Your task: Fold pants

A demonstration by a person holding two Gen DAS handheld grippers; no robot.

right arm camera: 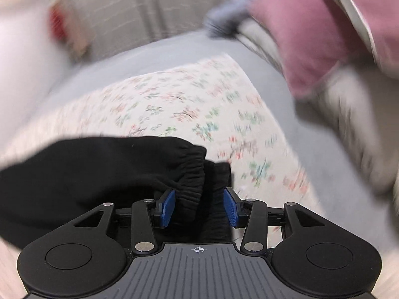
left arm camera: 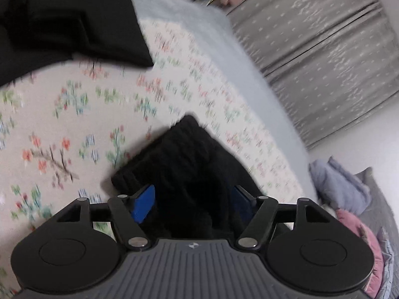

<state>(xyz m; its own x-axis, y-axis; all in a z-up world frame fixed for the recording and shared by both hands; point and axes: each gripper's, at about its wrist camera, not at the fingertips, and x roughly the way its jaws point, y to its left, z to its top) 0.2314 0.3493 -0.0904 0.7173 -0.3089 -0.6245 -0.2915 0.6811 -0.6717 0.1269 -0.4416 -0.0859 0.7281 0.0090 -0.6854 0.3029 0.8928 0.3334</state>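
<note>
Both tongs, left (left arm camera: 192,204) and right (right arm camera: 199,206), stood spread around gathered ends of the black pants (right arm camera: 99,169) without pinching them, the pants lying on the flowered bedspread (left arm camera: 74,114) only partly folded, with further folds apparently left.

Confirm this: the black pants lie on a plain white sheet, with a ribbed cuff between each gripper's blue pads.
Not plain white: the left wrist view shows the black pants on a floral-printed sheet. The rest holds: a ribbed cuff sits between each gripper's blue pads.
</note>
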